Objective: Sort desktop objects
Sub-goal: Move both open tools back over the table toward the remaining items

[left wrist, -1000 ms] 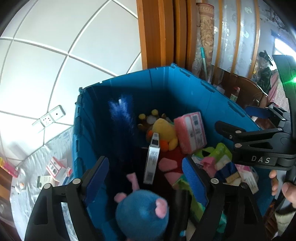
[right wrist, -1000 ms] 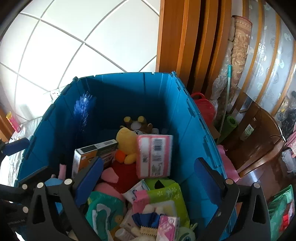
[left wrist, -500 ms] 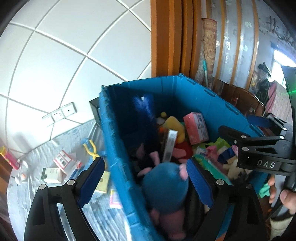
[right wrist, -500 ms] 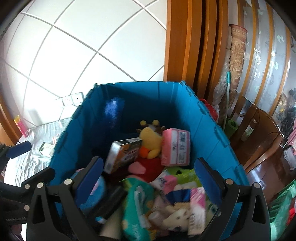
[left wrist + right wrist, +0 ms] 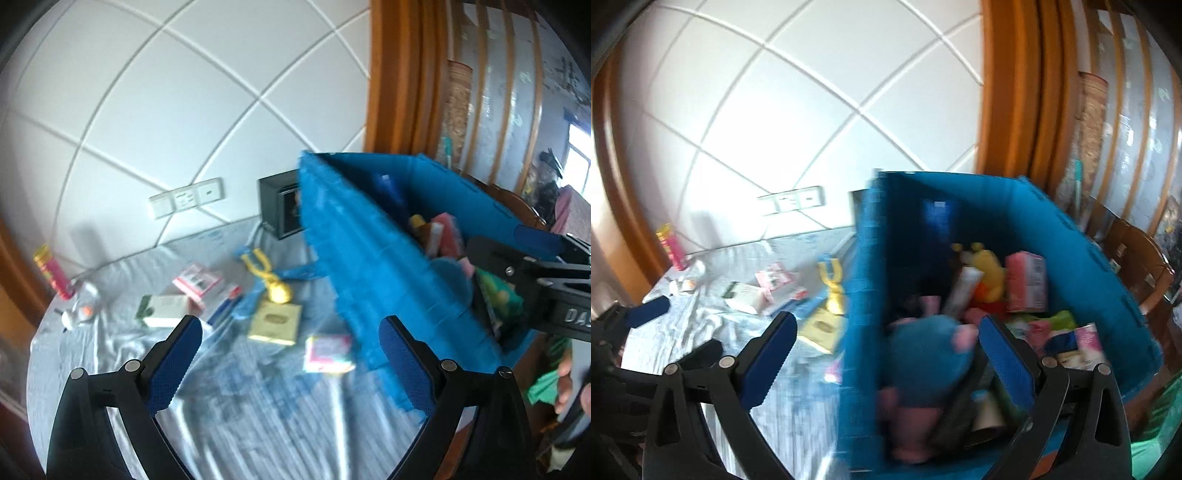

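Hanging over the cloth-covered table [image 5: 258, 424] with its blue-padded fingers spread wide and nothing between them, the left gripper [image 5: 291, 363] looks down at a scatter of blurred items: a tan card packet [image 5: 274, 322], a pink-edged packet [image 5: 327, 352], a yellow clip toy [image 5: 269, 277], a green-and-white box [image 5: 162, 310] and a pink box [image 5: 197, 280]. Just right of them stands the blue bin [image 5: 369, 266], its near wall filling the middle of the left view. Equally spread and empty, the right gripper [image 5: 886, 363] straddles that wall, one finger over the table and the other over the bin. Inside the bin lie a blue plush toy [image 5: 929, 360], a yellow plush toy [image 5: 990, 267], a pink carton [image 5: 1027, 282] and other packets too smeared to name. Part of a hand [image 5: 565, 384] shows at the right edge of the left view
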`<state>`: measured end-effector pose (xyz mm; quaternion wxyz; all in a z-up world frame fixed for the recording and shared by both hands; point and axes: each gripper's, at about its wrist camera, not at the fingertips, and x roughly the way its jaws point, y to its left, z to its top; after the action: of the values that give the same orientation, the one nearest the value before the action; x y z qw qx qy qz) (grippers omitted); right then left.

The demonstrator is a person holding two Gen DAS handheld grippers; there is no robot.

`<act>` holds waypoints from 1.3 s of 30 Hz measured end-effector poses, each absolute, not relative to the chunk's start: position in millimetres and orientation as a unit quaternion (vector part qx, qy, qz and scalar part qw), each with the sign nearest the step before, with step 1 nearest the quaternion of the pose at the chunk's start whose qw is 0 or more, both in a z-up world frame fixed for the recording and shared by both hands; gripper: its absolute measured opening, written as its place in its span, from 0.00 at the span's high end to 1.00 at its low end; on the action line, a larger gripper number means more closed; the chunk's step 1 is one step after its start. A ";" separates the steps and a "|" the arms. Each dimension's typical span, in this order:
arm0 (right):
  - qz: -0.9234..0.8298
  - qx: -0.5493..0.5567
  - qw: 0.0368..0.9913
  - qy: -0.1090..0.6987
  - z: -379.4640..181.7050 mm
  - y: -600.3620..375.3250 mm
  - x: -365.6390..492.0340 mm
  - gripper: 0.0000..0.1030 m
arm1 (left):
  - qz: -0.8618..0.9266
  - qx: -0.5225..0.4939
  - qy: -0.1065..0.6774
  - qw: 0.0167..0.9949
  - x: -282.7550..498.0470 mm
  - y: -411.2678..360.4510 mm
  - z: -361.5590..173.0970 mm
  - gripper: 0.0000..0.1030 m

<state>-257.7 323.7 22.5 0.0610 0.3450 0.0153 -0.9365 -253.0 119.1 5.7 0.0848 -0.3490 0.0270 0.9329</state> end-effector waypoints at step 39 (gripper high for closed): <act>-0.824 0.504 0.253 0.054 -168.2 61.1 -380.7 0.02 | 0.842 -0.497 -0.102 -0.186 -286.0 -199.5 -169.3 0.05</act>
<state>-380.7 61.1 -168.2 0.2530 0.5044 0.0539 -0.8238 -286.0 -199.5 -169.3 -0.1864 -0.4966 -0.1021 0.8416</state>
